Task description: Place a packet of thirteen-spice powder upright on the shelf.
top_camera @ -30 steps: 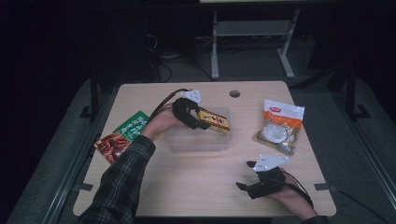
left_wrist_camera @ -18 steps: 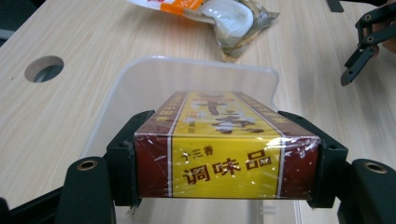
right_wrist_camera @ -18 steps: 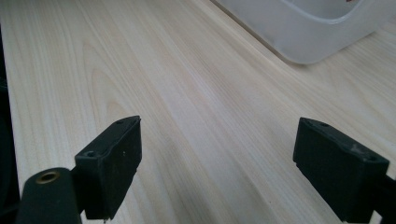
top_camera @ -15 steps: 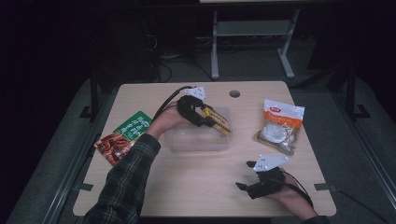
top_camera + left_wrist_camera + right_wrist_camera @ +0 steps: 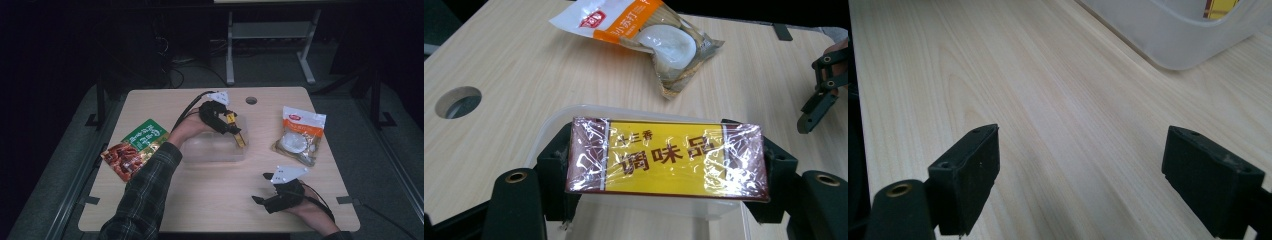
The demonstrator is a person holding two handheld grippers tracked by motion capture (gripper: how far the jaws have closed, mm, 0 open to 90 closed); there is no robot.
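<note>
My left gripper (image 5: 231, 125) (image 5: 666, 162) is shut on a yellow and dark red seasoning box (image 5: 667, 157) (image 5: 237, 131), its jaws pressing on the two short ends. It holds the box above the far right part of a clear plastic tub (image 5: 215, 150) (image 5: 549, 125). My right gripper (image 5: 262, 187) (image 5: 1080, 175) rests low on the table (image 5: 210, 200) near the front right, jaws wide open with bare wood between them. The tub's corner (image 5: 1173, 35) shows at the top of the right gripper view.
A white and orange snack bag (image 5: 298, 134) (image 5: 644, 35) lies at the right. A green packet (image 5: 145, 135) and a red packet (image 5: 122, 159) lie at the left edge. A round cable hole (image 5: 251, 100) (image 5: 458, 101) sits near the far edge.
The left gripper has carried the box a little to the right and turned it, so the box now slants over the tub's right part. The right gripper has stayed put.
</note>
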